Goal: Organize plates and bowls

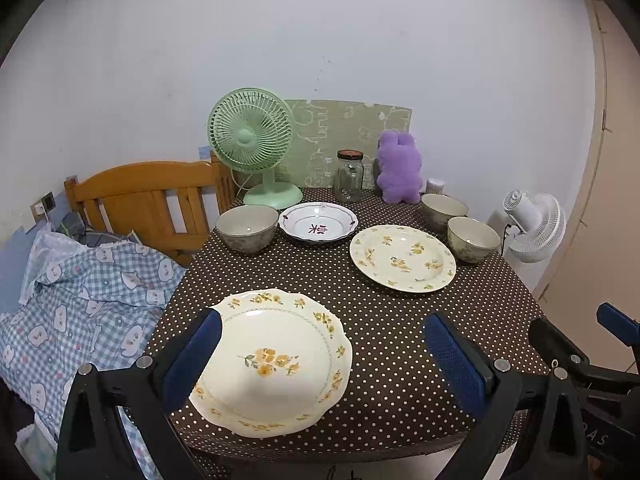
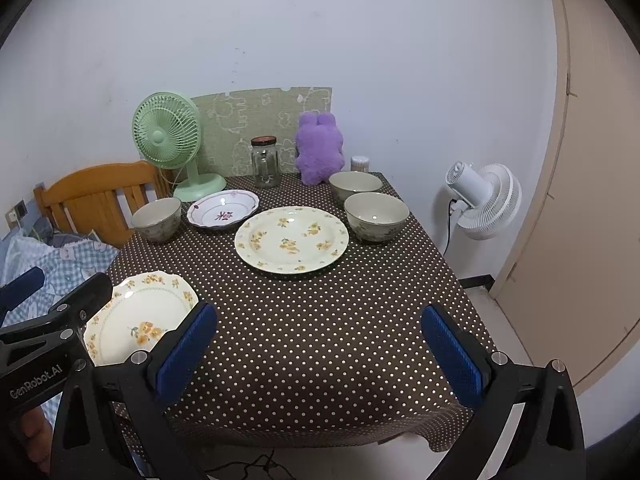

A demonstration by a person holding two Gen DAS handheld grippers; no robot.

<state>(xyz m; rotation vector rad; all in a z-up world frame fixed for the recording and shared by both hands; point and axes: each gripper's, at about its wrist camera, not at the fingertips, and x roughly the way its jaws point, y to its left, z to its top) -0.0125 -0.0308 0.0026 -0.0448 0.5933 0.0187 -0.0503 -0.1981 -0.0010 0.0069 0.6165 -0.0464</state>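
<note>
right now the scalloped plate (image 1: 276,360) lies at the near left of the table (image 1: 392,344), directly under the left hand-held gripper (image 1: 320,360), whose jaws stand wide, one pad over the plate's 9 o'clock rim. the right hand-held gripper (image 2: 320,352) is also wide, holding nothing, over bare cloth; the round flowered plate (image 2: 291,239) sits ahead at its 12 o'clock. so the left is nearer.

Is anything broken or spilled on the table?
Nothing looks broken or spilled. The three bowls, such as the bowl by the green fan, sit upright, and the plates lie flat. The scalloped plate just sits close to the table's near left edge.
</note>
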